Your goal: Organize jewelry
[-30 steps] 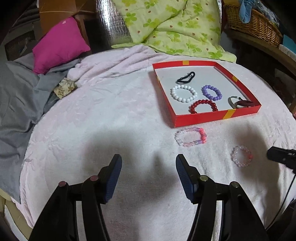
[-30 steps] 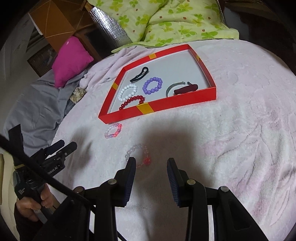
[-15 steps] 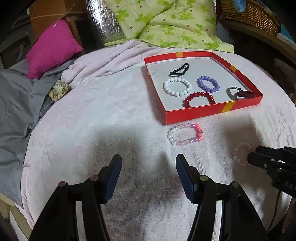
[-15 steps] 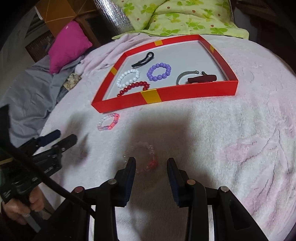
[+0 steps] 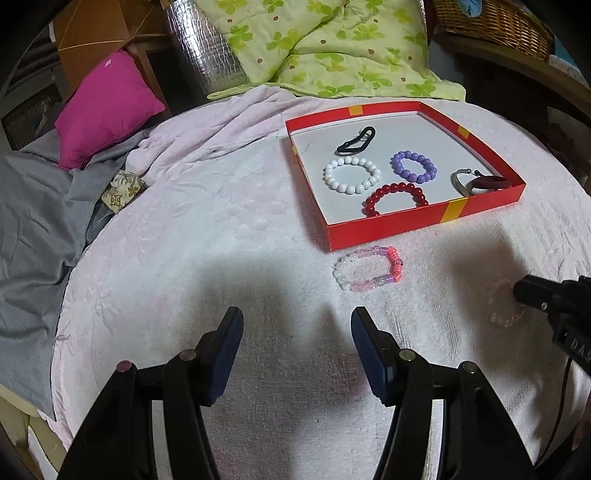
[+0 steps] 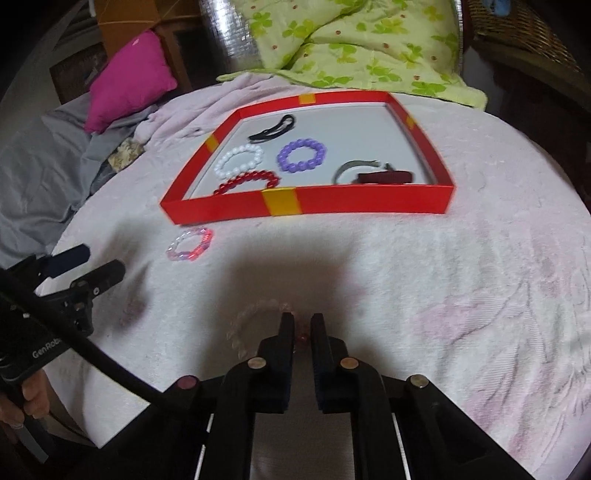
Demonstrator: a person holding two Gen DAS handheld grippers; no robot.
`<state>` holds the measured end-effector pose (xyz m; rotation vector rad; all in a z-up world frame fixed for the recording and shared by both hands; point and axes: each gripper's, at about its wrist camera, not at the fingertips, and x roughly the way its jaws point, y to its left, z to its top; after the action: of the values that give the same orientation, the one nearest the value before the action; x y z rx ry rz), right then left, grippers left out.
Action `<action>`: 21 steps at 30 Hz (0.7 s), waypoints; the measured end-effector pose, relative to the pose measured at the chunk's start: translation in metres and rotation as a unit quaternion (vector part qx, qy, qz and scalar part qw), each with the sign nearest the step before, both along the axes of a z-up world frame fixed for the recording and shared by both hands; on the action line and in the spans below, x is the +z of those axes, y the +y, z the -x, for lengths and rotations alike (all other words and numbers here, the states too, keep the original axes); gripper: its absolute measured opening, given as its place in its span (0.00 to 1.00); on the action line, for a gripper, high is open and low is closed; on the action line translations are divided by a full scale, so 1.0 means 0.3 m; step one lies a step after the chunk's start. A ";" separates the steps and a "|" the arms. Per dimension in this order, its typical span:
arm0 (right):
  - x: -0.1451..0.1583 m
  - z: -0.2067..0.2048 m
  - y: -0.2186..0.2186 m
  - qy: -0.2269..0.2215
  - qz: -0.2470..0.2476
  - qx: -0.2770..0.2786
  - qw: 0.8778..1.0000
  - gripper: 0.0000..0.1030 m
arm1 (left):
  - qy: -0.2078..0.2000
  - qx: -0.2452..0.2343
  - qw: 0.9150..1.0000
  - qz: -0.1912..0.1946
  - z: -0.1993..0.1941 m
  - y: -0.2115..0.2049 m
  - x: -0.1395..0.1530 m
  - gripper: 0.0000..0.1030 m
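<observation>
A red tray [image 5: 424, 221] [image 6: 351, 201] on the pink blanket holds a black clip [image 5: 355, 141], white [image 5: 351, 174], purple [image 5: 413, 167] and red [image 5: 394, 198] bead bracelets, and a dark red band [image 5: 485, 183]. A pink-and-white bracelet [image 5: 368, 268] [image 6: 191, 244] lies in front of the tray. My left gripper [image 5: 295, 343] is open and empty just short of it. My right gripper [image 6: 302, 325] has its fingers nearly closed on the red-bead side of a clear bracelet [image 6: 255, 317] [image 5: 504, 304] on the blanket.
A magenta pillow [image 5: 105, 107], grey cloth [image 5: 33, 206] and a small patterned pouch [image 5: 122, 188] lie at left. A green floral quilt [image 5: 332, 48] lies behind the tray. A wicker basket [image 5: 495, 26] stands at back right.
My right gripper moved forward and down over the clear bracelet and its fingers closed from open to a narrow gap. My left gripper stayed open and edged nearer the pink-and-white bracelet.
</observation>
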<state>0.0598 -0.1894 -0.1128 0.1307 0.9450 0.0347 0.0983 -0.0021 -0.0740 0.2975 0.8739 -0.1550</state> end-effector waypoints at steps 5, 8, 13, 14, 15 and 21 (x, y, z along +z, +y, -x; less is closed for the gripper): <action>0.008 0.006 -0.072 0.000 -0.011 -0.021 1.000 0.10 | 0.002 0.000 1.000 -0.002 -0.003 -0.006 -0.004 0.60; 0.018 0.014 -0.107 -0.005 -0.023 -0.031 0.999 0.10 | 0.005 0.001 1.000 -0.002 -0.009 -0.008 -0.009 0.60; 0.019 0.017 -0.145 0.003 -0.052 -0.044 0.998 0.10 | 0.029 0.005 0.999 0.026 -0.041 0.007 -0.022 0.60; 0.018 0.018 -0.147 0.005 -0.059 -0.045 0.997 0.10 | 0.036 0.007 0.999 0.040 -0.053 0.016 -0.024 0.60; 0.016 0.021 -0.149 0.007 -0.064 -0.047 0.997 0.10 | 0.040 0.010 0.998 0.049 -0.061 0.020 -0.027 0.60; 0.005 0.029 -0.171 0.025 -0.087 -0.054 0.994 0.10 | 0.062 0.025 0.992 0.110 -0.137 0.039 -0.053 0.60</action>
<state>0.0511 -0.2405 -0.1114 0.3445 0.9822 0.0130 0.1393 0.0098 -0.0899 0.0605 0.9773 -0.2226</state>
